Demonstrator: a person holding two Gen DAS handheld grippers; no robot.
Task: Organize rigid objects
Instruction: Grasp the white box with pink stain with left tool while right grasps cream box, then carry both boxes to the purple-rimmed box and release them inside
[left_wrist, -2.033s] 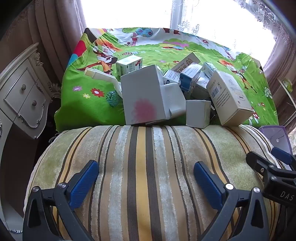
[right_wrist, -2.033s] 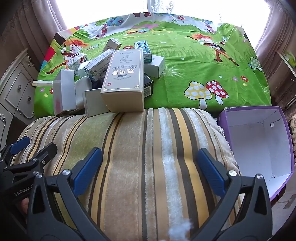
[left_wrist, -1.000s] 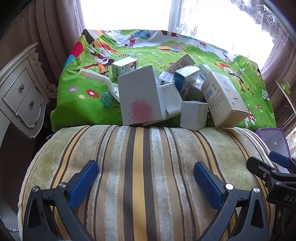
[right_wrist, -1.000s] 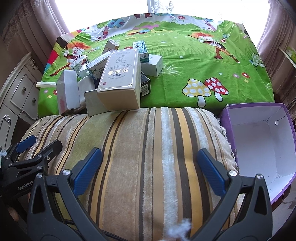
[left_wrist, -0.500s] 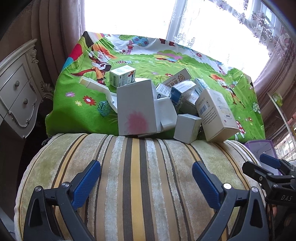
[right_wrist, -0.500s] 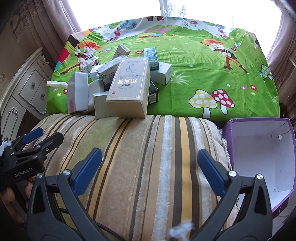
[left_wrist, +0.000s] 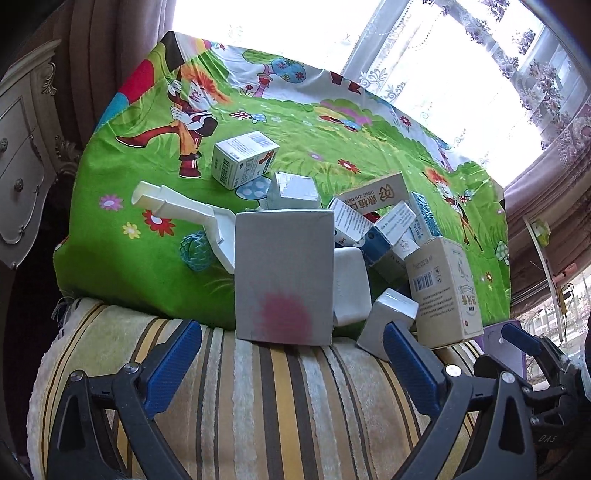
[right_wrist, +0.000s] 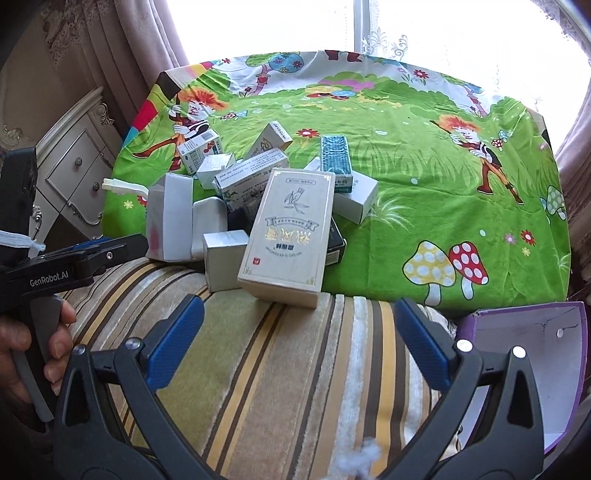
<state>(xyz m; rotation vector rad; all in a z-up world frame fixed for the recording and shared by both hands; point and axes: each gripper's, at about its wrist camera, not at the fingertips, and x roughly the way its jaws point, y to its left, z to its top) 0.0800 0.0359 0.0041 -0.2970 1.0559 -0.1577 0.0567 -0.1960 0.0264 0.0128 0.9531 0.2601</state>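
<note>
A heap of several small cartons lies on a green cartoon-print cloth (left_wrist: 325, 147) (right_wrist: 424, 184). A grey box with a pink smudge (left_wrist: 282, 284) stands at the heap's near edge, a tall beige box (left_wrist: 445, 295) (right_wrist: 288, 232) leans to its right, and a small grey box (left_wrist: 388, 323) (right_wrist: 223, 258) sits between them. My left gripper (left_wrist: 291, 363) is open and empty, just short of the grey box. My right gripper (right_wrist: 299, 345) is open and empty, just below the beige box. An open purple box (right_wrist: 532, 339) stands at the right.
Both grippers hover over a striped plush cushion (left_wrist: 277, 406) (right_wrist: 295, 369) in front of the cloth. A cream chest of drawers (left_wrist: 22, 155) (right_wrist: 74, 173) stands at the left, with curtains and a bright window behind. A hand (right_wrist: 22, 350) holds the left gripper's handle.
Both grippers have moved forward and a little up toward the heap of boxes, so the boxes look larger and nearer. Both stay open and empty.
</note>
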